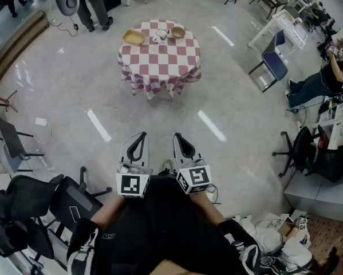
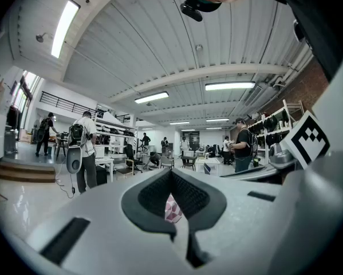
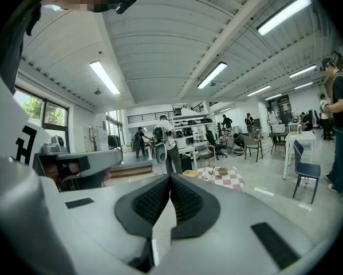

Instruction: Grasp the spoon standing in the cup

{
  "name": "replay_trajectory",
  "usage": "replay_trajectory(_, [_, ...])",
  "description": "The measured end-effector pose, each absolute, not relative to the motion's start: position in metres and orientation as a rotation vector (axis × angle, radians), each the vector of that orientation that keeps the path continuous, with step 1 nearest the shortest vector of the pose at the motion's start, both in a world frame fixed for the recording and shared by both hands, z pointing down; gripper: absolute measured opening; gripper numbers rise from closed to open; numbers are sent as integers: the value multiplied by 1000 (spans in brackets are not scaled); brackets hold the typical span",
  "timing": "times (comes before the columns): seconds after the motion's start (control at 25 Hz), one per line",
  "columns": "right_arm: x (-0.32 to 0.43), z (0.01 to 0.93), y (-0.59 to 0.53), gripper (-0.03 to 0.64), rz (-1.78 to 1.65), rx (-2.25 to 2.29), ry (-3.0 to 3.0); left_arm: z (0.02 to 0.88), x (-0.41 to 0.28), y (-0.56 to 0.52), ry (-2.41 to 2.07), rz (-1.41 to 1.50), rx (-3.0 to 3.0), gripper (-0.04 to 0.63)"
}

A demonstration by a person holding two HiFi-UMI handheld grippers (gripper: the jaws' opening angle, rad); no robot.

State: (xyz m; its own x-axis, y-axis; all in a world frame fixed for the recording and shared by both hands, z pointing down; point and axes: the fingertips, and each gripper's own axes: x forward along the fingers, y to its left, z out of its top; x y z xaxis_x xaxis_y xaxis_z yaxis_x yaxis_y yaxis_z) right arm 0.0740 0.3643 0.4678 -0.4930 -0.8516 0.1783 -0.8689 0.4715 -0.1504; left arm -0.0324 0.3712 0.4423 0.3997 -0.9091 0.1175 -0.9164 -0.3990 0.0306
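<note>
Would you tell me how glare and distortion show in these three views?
Head view: bright glare streaks on the glossy floor; the checked table is sharp but small. Left and right gripper views: fisheye bends the ceiling beams, corners go black.

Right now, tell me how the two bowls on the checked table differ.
The left bowl is wider and pale yellow; the right bowl is smaller and darker brown. The right bowl sits close beside the cup; the left bowl stands farther from it. Both rest at the far side of the table, flanking the cup.
</note>
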Motion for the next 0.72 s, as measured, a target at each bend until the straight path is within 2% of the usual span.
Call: replay_trajectory(0.72, [124,471,357,26,346,1471,-2680,437,24,364,-1737,88,2535,8])
